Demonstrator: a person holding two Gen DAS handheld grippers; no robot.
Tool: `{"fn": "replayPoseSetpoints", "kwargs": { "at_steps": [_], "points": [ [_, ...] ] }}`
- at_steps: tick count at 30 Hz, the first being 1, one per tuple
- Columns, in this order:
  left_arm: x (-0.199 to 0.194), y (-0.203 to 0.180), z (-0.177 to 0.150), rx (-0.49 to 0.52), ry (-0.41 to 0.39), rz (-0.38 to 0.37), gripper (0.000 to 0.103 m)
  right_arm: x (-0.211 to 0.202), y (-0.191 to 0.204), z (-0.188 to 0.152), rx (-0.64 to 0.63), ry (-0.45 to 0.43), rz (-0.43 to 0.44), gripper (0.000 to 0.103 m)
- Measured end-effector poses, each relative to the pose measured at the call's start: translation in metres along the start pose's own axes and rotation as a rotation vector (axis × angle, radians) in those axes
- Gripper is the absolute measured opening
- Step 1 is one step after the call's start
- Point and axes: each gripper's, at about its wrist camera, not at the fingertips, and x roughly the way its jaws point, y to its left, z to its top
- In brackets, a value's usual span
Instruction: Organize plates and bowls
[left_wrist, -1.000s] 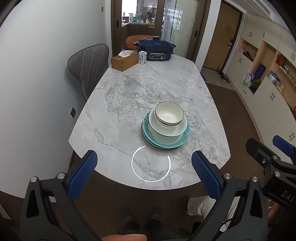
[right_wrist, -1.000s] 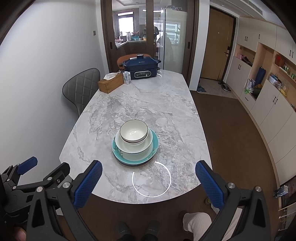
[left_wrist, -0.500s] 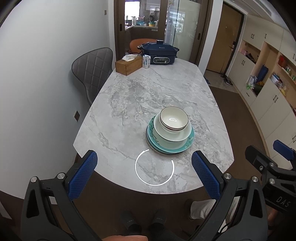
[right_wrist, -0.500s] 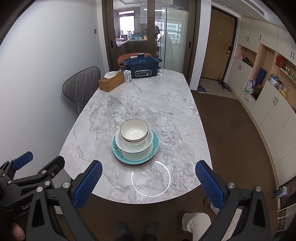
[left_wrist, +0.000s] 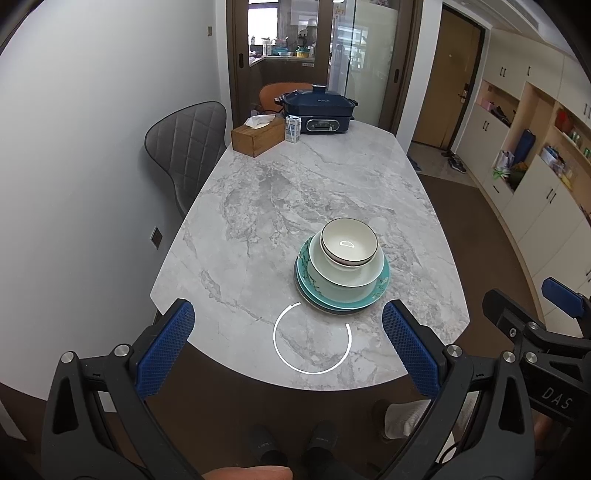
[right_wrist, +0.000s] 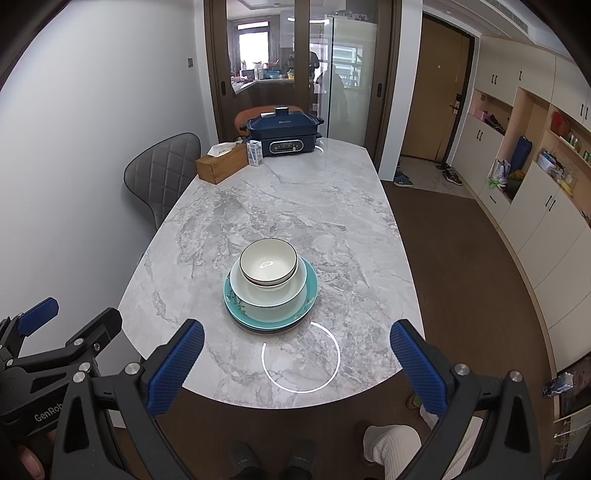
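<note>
Marble table (left_wrist: 280, 206): grey and white stone. You stand at its near end, and it carries everything.
Stack: your dishes sit in one pile close to the near edge, about in the middle between the two long sides.
Top bowl (left_wrist: 349, 246): white with a dark rim. It sits inside the big pale bowl (left_wrist: 343, 278).
Plates (left_wrist: 380, 291): teal, right under the bowls, flat on the table.
Your left gripper (left_wrist: 286, 345): wide open and holding nothing. It hangs over the near edge, well apart from the stack.
Your right gripper (right_wrist: 297, 363): wide open too, with nothing in it, just in front of the stack.
Far end: a dark blue cooker (right_wrist: 282, 133), a small carton (right_wrist: 255, 153) and a wooden tissue box (right_wrist: 221, 166).
Grey chair (left_wrist: 186, 144): beside the left long side.
</note>
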Motion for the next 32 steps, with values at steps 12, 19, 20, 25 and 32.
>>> {"fn": "replayPoseSetpoints", "kwargs": {
  "at_steps": [12,19,20,25,32],
  "points": [
    [0.0025,-0.0004,-0.0003,0.003,0.007,0.006,0.102,-0.0003,-0.0005,-0.0004,-0.003,0.0,0.0,0.103],
    [0.0058,0.0,-0.002,0.01,0.008,0.009,0.102,0.0023,0.0007,-0.0002,-0.001,0.003,0.001,0.103],
    [0.0066,-0.0008,-0.0022,0.011,0.008,0.009,0.102,0.0014,0.0007,-0.0006,-0.001,0.003,0.002,0.103],
    [0.0072,-0.002,-0.0025,0.011,0.005,0.007,0.102,0.0039,0.0008,-0.0001,-0.001,0.003,0.003,0.103],
    [0.0096,-0.0042,-0.0011,0.017,0.003,-0.002,0.102,0.005,-0.0008,0.0004,-0.003,0.003,0.002,0.103]
  ]
}}
